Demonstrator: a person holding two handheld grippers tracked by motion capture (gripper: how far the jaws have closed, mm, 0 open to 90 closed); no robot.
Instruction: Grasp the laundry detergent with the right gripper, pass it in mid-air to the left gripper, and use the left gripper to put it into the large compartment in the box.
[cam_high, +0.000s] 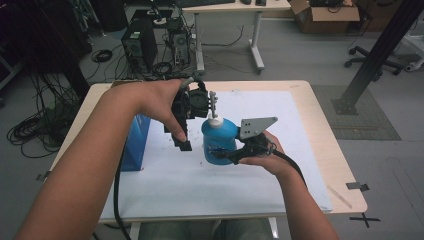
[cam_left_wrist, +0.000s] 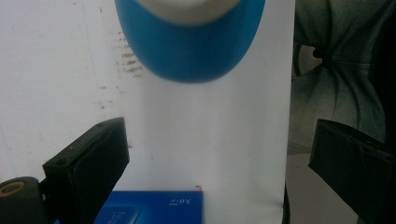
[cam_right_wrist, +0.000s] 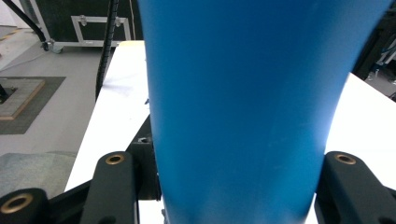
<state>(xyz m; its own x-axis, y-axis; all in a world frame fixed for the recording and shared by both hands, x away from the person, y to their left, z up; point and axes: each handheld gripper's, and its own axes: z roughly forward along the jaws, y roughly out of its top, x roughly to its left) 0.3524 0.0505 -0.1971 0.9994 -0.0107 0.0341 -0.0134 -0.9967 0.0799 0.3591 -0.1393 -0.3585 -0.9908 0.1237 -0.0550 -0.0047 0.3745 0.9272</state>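
Blue bottle clamped between right gripper jaws, lifted above bench. Left gripper, jaws apart, poised at bottle's 10 o'clock. Next: likely closing on white cap.

I counted one blue bottle with a white cap, one blue box left of that bottle, one white sheet beneath it, and two grippers, left gripper and right gripper.
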